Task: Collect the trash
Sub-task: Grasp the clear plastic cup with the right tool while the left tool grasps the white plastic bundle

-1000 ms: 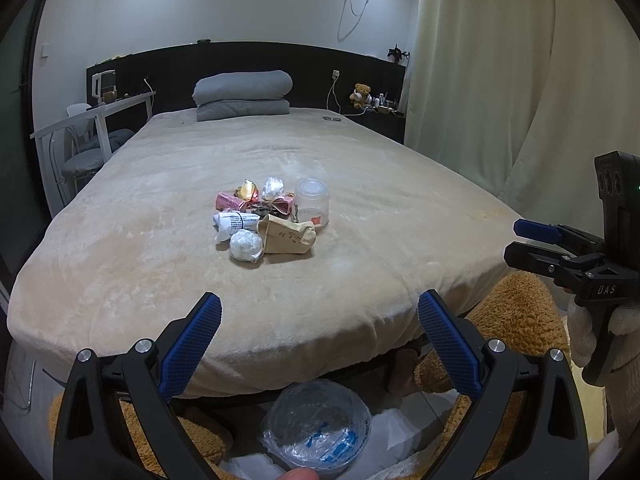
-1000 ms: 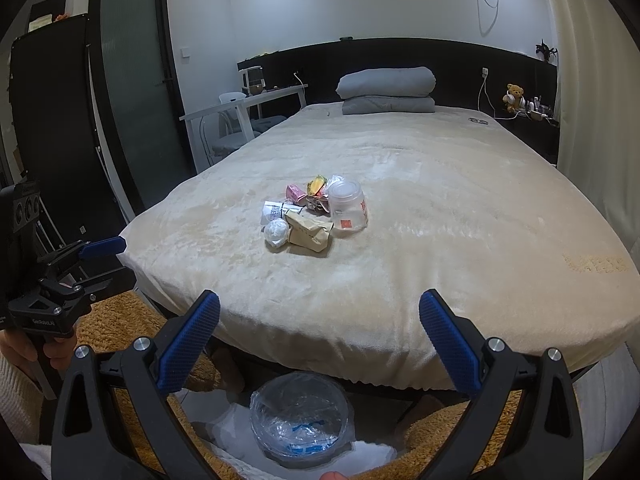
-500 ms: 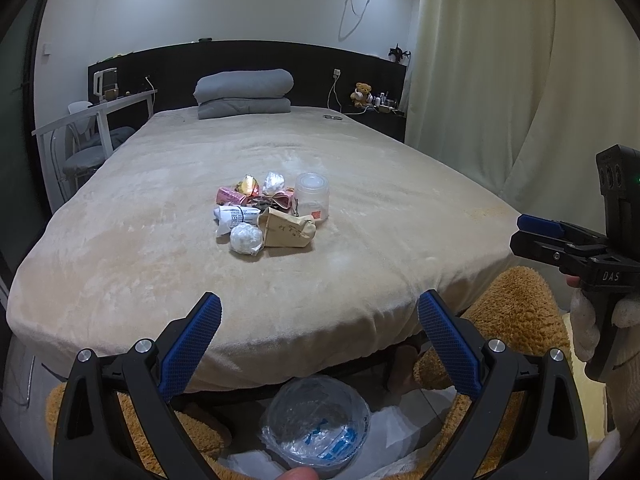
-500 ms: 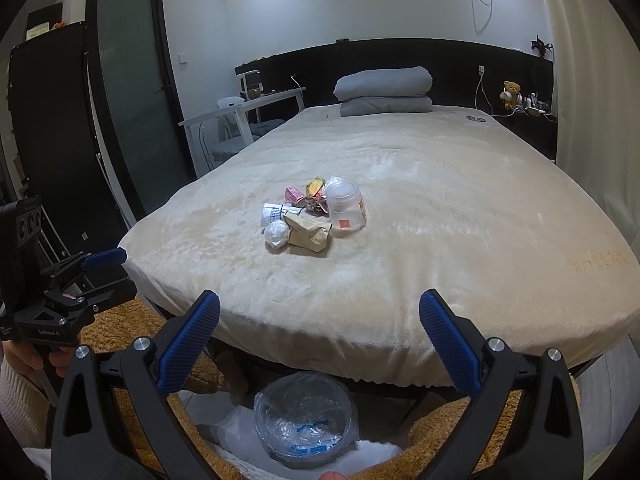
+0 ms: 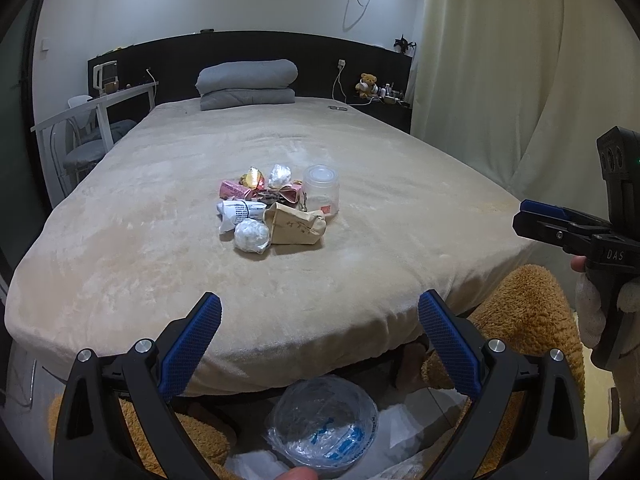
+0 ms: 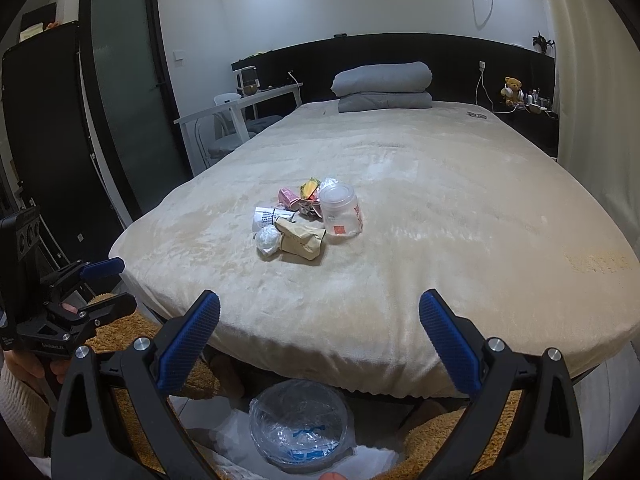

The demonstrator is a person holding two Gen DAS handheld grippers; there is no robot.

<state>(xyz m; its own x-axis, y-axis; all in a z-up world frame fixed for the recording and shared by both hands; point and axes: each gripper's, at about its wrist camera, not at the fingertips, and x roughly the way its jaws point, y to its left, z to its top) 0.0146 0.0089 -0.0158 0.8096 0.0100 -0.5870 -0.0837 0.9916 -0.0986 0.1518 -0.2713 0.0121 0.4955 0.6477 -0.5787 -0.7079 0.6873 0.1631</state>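
Left tool (image 5: 320, 328): blue-padded fingers spread wide with nothing between them, held at the foot of the bed; from the right wrist view it shows side-on at far left (image 6: 108, 286), its two fingers parted.
Right tool (image 6: 320, 328): fingers likewise spread wide and empty; from the left wrist view it sits at far right (image 5: 536, 220), where the side-on angle hides the gap, a gloved hand (image 5: 592, 308) on its handle.
Bin (image 5: 324, 428): lined with a clear plastic bag, on the floor directly below and between each tool's fingers, just under the bed edge.
Bed (image 5: 160, 208): beige plush cover, spreading ahead of both tools.
Trash pile (image 5: 276, 212): on the bed, well ahead of both tools, slightly left of centre in both views.
Nearest pieces: a crumpled white wad (image 5: 251, 236) touching a brown paper packet (image 5: 298, 228).
Behind them: a rolled printed paper (image 5: 240, 212), a pink wrapper (image 5: 234, 190), a yellow wrapper (image 5: 253, 178).
Clear plastic cup (image 6: 340, 210): at the pile's right edge; upright in the left view, leaning in the right view.
Left view only: cream curtain (image 5: 500, 60) beyond the right tool.
Right view only: dark frosted door (image 6: 128, 92) beyond the left tool.
Far end: folded grey duvet (image 5: 248, 84) against the black headboard (image 5: 320, 52), teddy bear (image 5: 367, 84) to its right.
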